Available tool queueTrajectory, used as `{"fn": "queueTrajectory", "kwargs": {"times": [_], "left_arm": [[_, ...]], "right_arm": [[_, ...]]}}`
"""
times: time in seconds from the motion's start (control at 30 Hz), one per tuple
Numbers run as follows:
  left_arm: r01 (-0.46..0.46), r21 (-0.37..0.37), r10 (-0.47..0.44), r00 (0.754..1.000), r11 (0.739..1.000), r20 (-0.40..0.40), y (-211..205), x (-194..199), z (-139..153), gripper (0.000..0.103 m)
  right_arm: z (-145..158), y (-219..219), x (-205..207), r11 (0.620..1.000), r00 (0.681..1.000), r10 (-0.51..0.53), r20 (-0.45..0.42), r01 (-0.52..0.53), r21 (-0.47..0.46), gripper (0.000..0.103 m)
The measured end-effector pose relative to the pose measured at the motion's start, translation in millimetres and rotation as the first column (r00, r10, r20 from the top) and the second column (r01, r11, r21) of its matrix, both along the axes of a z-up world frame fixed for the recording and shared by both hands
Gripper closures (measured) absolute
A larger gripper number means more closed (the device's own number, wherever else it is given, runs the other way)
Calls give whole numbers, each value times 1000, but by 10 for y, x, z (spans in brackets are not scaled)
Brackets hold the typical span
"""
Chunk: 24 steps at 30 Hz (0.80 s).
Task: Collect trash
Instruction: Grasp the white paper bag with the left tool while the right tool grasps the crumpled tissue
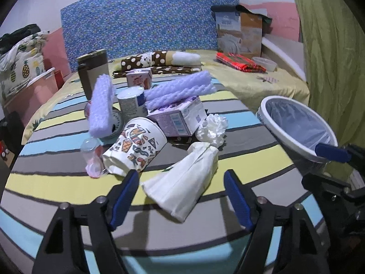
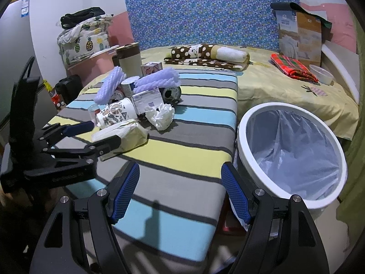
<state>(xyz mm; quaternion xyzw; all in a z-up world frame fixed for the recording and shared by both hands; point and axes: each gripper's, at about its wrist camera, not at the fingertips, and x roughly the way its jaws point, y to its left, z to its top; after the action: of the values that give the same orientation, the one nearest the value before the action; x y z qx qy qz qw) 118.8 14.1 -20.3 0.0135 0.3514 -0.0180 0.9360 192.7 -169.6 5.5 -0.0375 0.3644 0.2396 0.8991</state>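
Trash: white paper bag [image 1: 182, 187] lies on the striped surface [image 1: 57, 182], at the near edge of the pile. Left wrist view: left hand-held gripper [image 1: 181, 196] wide open, straddling the bag, pads not yet pressing; centre on its body, then close gently, since paper crushes. Patterned cup [image 1: 136, 146] sits just beside your left finger; avoid snagging it. Right wrist view: right hand-held gripper [image 2: 180, 191] open, empty, just beside the lined bin [image 2: 292, 155]. Bin's base is hidden; pile's rear items are hard to identify.

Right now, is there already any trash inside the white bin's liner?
No: in the right wrist view the white bin shows only its clear plastic liner, with nothing lying inside it.
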Motion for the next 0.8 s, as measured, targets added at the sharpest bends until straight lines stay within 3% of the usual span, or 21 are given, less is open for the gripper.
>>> {"fn": "queueTrajectory", "kwargs": {"times": [0.07, 0.27, 0.33, 0.5, 0.73, 0.8], "left_arm": [[9, 5, -9, 1000, 1000, -20, 3, 60, -36, 40], [2, -17, -3, 999, 1000, -38, 48, 92, -72, 58], [-6, -36, 5, 999, 999, -39, 77, 70, -70, 63], [-28, -83, 26, 999, 996, -29, 148, -9, -49, 69], [-39, -123, 36, 999, 992, -25, 221, -26, -43, 71], [-37, -129, 34, 999, 991, -25, 231, -15, -45, 71]], "right_arm": [[-2, 16, 55, 1000, 1000, 4, -9, -4, 3, 28], [24, 110, 257, 999, 999, 33, -33, -32, 25, 32], [22, 162, 340, 998, 998, 48, -50, -46, 34, 41], [-8, 323, 581, 995, 993, 86, -85, -81, 59, 49], [-129, 553, 859, 994, 983, 106, -148, -99, 55, 52], [-156, 583, 894, 993, 981, 110, -161, -103, 48, 59]]}}
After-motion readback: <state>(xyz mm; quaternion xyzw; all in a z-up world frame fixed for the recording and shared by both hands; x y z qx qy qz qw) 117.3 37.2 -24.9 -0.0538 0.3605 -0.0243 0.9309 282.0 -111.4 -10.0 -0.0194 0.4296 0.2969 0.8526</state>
